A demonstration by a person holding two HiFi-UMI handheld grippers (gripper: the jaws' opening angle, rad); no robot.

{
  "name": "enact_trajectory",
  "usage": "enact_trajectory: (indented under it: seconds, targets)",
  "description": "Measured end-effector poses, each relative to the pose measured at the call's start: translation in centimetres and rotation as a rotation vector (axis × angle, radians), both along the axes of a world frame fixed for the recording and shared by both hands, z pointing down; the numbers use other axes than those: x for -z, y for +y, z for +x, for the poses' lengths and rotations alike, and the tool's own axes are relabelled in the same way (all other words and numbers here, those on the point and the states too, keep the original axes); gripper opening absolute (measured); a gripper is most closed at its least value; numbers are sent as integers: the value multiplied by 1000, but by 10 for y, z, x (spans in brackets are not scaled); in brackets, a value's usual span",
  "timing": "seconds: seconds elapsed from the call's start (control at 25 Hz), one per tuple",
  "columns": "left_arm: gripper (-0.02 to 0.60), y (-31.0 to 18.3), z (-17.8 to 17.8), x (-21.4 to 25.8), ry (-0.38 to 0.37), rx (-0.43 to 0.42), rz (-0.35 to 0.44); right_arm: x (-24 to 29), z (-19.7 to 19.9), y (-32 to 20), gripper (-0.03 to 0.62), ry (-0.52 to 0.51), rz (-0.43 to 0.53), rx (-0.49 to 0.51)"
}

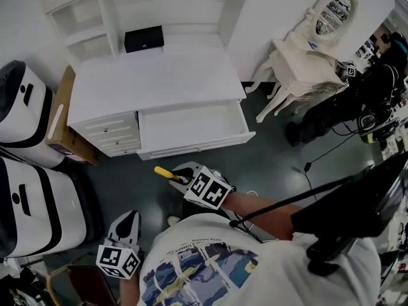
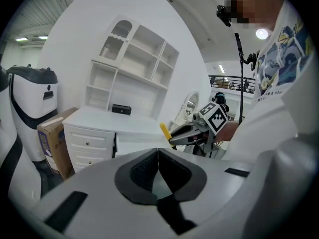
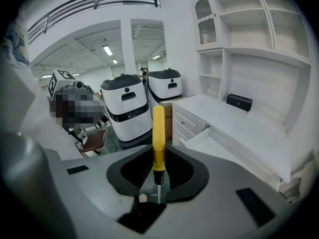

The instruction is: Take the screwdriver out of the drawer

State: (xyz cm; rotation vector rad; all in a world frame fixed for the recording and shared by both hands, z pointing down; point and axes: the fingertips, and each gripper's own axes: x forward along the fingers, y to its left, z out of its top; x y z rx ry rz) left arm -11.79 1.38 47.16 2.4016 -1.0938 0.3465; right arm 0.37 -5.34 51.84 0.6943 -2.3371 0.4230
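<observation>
Now my right hand-held gripper (image 3: 158, 177) is clamped on the screwdriver (image 3: 158, 136), its jaws narrowed onto the thin metal shaft just below the handle. The yellow handle sticks out beyond the jaw tips and points toward the far left in the head view. The screwdriver is outside the drawer (image 1: 191, 122), in the air over the dark floor (image 1: 268, 152), on the near side of the drawer front. The drawer stands pulled open under the white tabletop (image 1: 153, 75), and what shows of its white inside is bare. A small black box (image 1: 144, 39) sits at the far edge of the tabletop, under the shelves. My left hand-held gripper (image 2: 158, 167) hangs low at the near left with its jaws closed together and nothing between them. A cardboard box (image 1: 59, 116) leans at the tabletop's left end, next to two white and black machines (image 1: 25, 107). A white chair (image 1: 306, 65) stands at the far right.
</observation>
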Motion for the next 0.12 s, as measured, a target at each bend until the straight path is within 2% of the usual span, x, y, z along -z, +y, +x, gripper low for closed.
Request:
enact_trajectory:
  seconds: [0.12]
  targets:
    - [14, -3, 0, -1, -3, -1, -5, -1, -1, -2, 94, -5, -3, 1]
